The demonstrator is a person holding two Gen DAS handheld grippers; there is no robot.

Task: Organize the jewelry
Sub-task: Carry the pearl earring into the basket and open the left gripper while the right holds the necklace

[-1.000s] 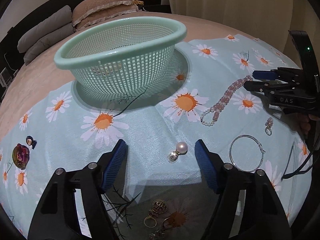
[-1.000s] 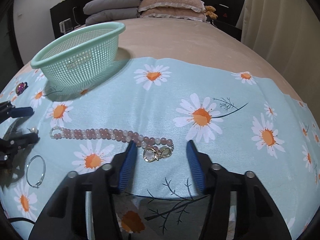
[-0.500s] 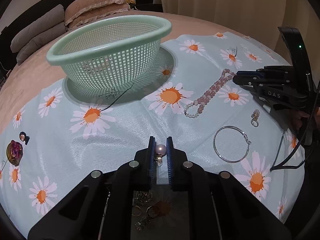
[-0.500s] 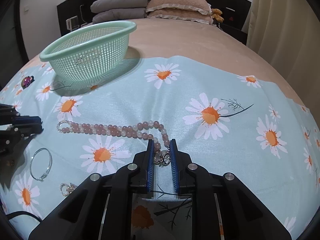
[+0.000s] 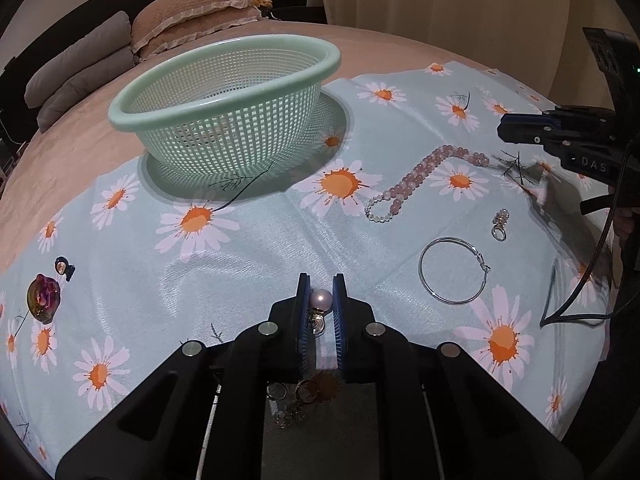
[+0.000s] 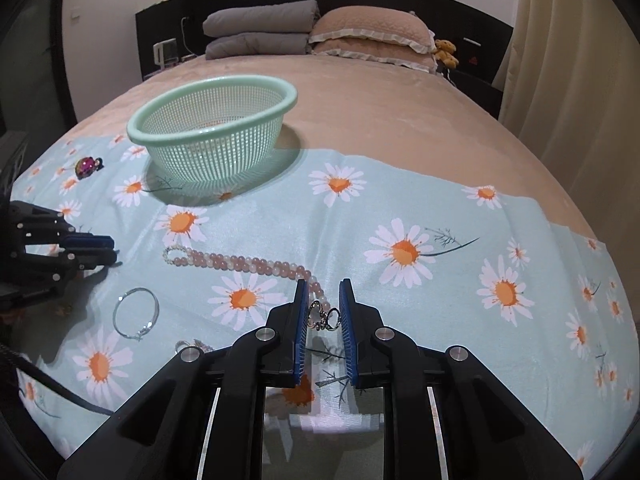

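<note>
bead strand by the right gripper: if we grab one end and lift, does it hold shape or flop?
Likely flops: the bead strand lies in a loose curve with a small loop at its far end, so it is probably strung, not rigid. The round beads look glossy, so they may slip between flat pads. It probably trails and swings toward the basket.

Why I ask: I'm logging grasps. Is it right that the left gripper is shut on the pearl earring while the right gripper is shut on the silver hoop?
Not quite. The left gripper is shut on the pearl earring, but the right gripper grips a small gold charm. The left wrist view shows the silver hoop lying free on the cloth.
</note>
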